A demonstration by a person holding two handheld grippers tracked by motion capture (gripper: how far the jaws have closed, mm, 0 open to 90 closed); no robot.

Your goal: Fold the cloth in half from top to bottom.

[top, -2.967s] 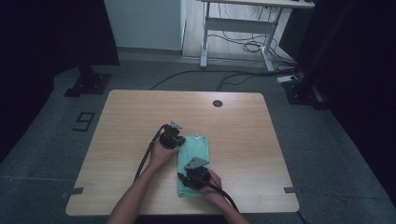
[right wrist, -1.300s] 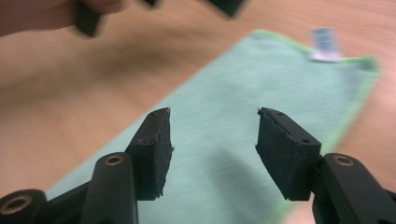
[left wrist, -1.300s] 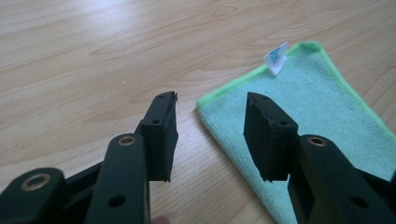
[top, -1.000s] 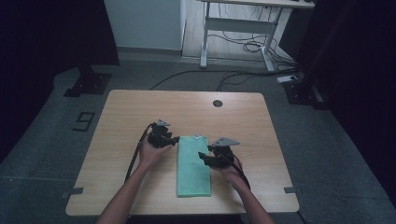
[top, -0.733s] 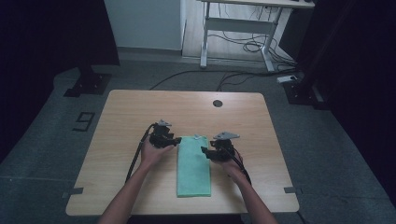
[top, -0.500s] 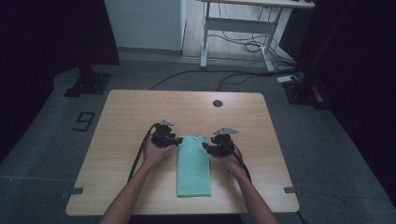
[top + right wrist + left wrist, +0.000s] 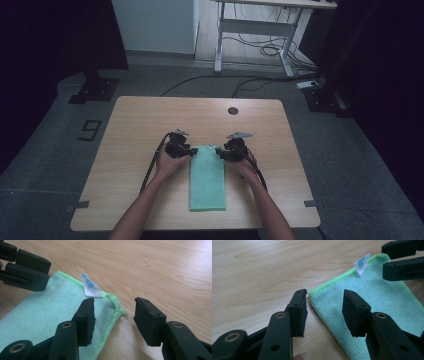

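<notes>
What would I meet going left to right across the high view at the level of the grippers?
Bare table → left gripper → green cloth → right gripper → bare table again.

Bare desk (image 7: 150, 125) lies open all around the green cloth (image 7: 207, 180), and only the left tool (image 7: 191, 151) and right tool (image 7: 220, 152) crowd its far corners.
</notes>
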